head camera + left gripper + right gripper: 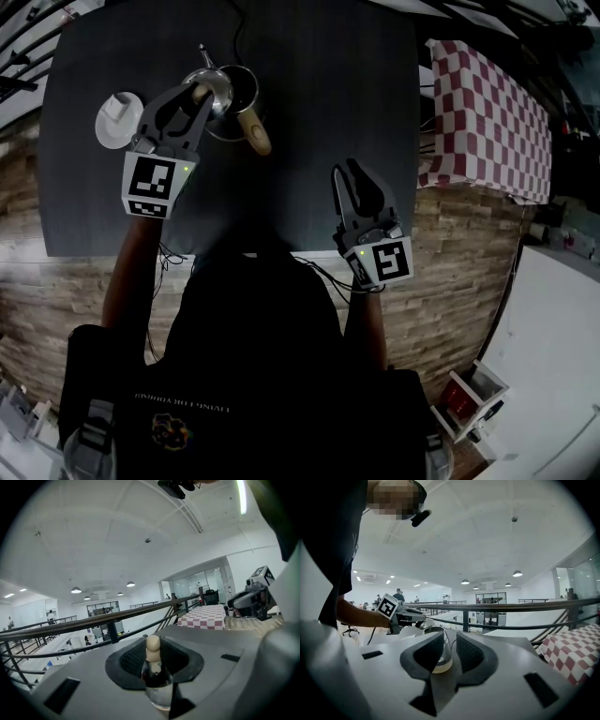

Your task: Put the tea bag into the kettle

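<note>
The steel kettle (242, 101) with a wooden handle (254, 131) stands uncovered at the far middle of the dark table (281, 187). My left gripper (199, 94) is shut on the wooden knob (153, 645) of the kettle lid (212, 87) and holds it just left of the kettle's mouth. A white saucer (114, 122) with a small pale packet on it, likely the tea bag (118, 105), lies left of that gripper. My right gripper (345, 178) hovers nearer the front, right of the kettle, jaws slightly apart and empty; the kettle (439, 645) shows through their gap.
A red-and-white checked cloth (487, 122) covers a surface to the right of the table. A black cable (234, 28) runs from the kettle to the far edge. A railing (511, 606) runs beyond the table. The table's near edge (234, 251) lies right in front of the person.
</note>
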